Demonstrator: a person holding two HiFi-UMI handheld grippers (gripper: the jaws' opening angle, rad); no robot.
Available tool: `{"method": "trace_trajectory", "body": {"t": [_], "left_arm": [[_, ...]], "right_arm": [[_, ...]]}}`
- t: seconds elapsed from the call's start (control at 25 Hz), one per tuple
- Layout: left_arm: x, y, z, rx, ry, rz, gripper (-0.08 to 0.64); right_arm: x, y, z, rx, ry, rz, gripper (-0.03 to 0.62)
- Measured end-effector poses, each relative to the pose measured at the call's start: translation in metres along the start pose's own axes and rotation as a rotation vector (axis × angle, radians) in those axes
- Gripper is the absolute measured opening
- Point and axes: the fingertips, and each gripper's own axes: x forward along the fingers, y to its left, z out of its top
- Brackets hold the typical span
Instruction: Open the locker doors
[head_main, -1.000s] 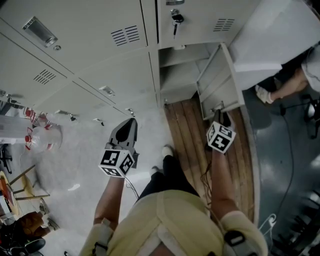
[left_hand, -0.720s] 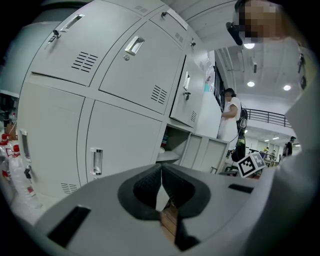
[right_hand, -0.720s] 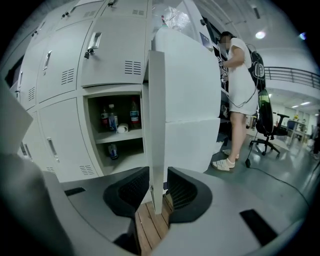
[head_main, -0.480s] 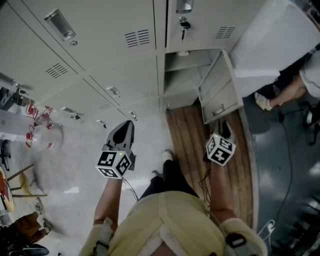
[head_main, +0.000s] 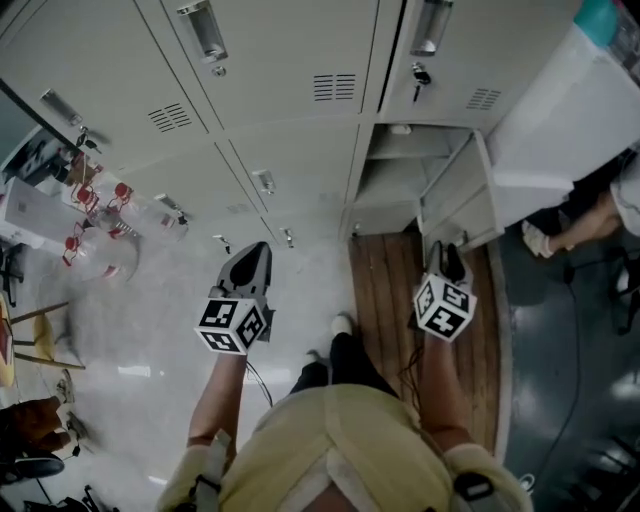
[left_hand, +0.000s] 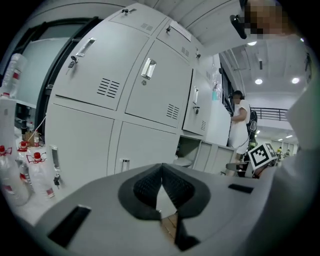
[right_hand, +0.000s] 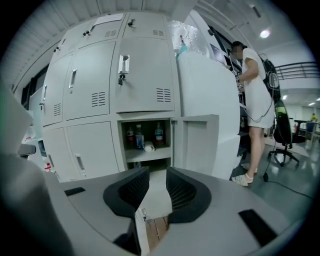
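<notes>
A bank of grey lockers fills the top of the head view. One lower compartment stands open, its door swung out to the right. In the right gripper view, bottles stand on its shelf beside the open door. My right gripper hovers just in front of that door over the wooden floor strip, jaws apart with nothing gripped. My left gripper is shut and empty, pointing at the closed lower doors left of the open compartment.
A key hangs in the upper door above the open compartment. Water bottles stand on the floor at the left. A white cabinet and a standing person are at the right, with an office chair behind.
The head view has tilted up, so more of the lockers shows. My right gripper has drawn back slightly from the open door's handle. The left gripper stays shut in much the same place.
</notes>
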Motion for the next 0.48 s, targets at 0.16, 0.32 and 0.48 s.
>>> {"method": "trace_trajectory", "body": {"t": [0.16,0.32,0.48], "left_arm": [[-0.020,0.031,0.006,-0.054,-0.027,0.085,0.003],[-0.040,0.061,0.007,-0.067,-0.043,0.171,0.003],[-0.056,0.086,0.004,-0.076,-0.058,0.261,0.003]], "right_arm": [[0.012,0.031,0.014,-0.029,-0.022,0.072,0.095],[0.023,0.075,0.030,-0.065,-0.035,0.170,0.094],[0.036,0.121,0.041,-0.106,-0.037,0.283,0.094]]}}
